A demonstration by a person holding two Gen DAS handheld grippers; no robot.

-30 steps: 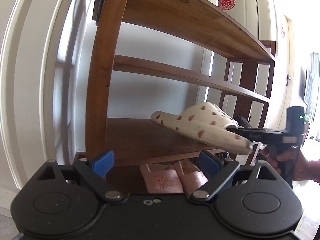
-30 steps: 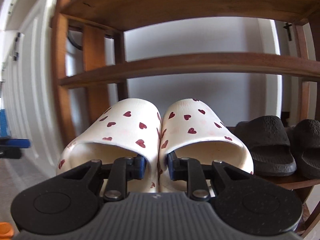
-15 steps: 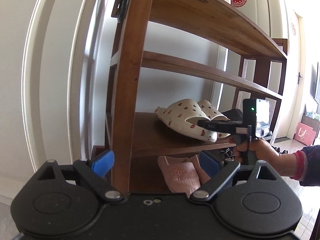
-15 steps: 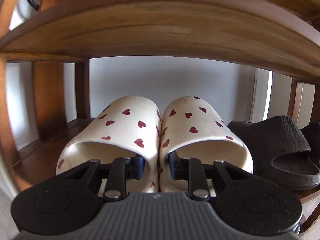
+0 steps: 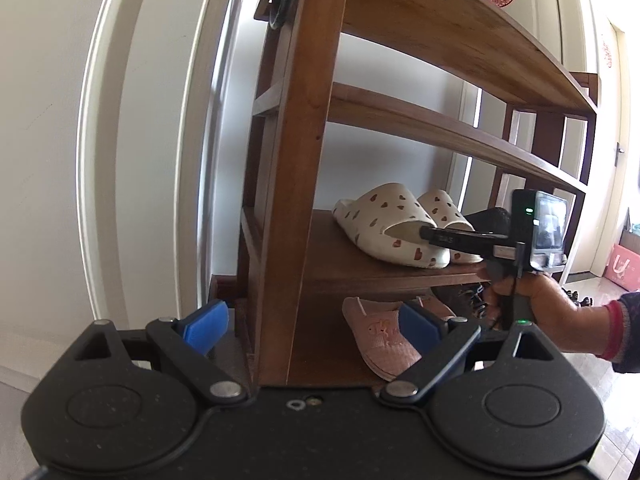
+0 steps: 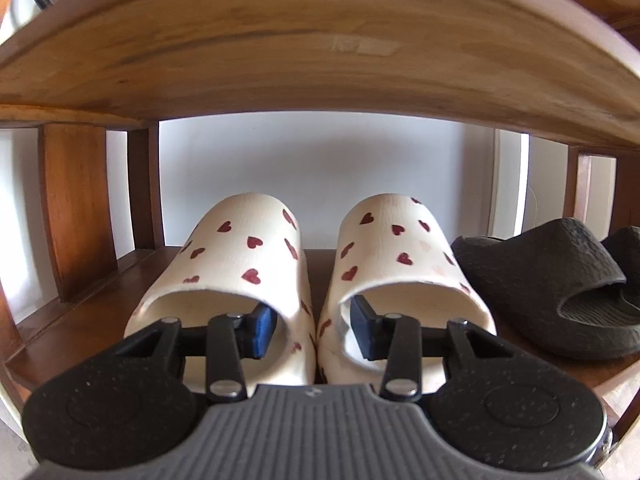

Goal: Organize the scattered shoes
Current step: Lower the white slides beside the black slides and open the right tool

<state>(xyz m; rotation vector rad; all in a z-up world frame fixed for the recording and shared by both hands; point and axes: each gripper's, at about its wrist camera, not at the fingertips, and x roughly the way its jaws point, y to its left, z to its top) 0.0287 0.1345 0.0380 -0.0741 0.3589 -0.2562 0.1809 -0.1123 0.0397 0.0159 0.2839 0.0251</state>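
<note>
Jaws of the right gripper (image 6: 313, 329) are opening inside 2 heart-print slippers (image 6: 248, 264) on the shelf (image 6: 80, 320); left gripper (image 5: 308, 322) gapes wide, empty.

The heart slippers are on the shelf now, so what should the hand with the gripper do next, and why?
Probably pull the right gripper straight back out. The heart slippers rest side by side on the shelf beside the black slipper, and the jaws are opening, one finger inside each slipper, so they look let go. Backing out level should avoid dragging them.
</note>
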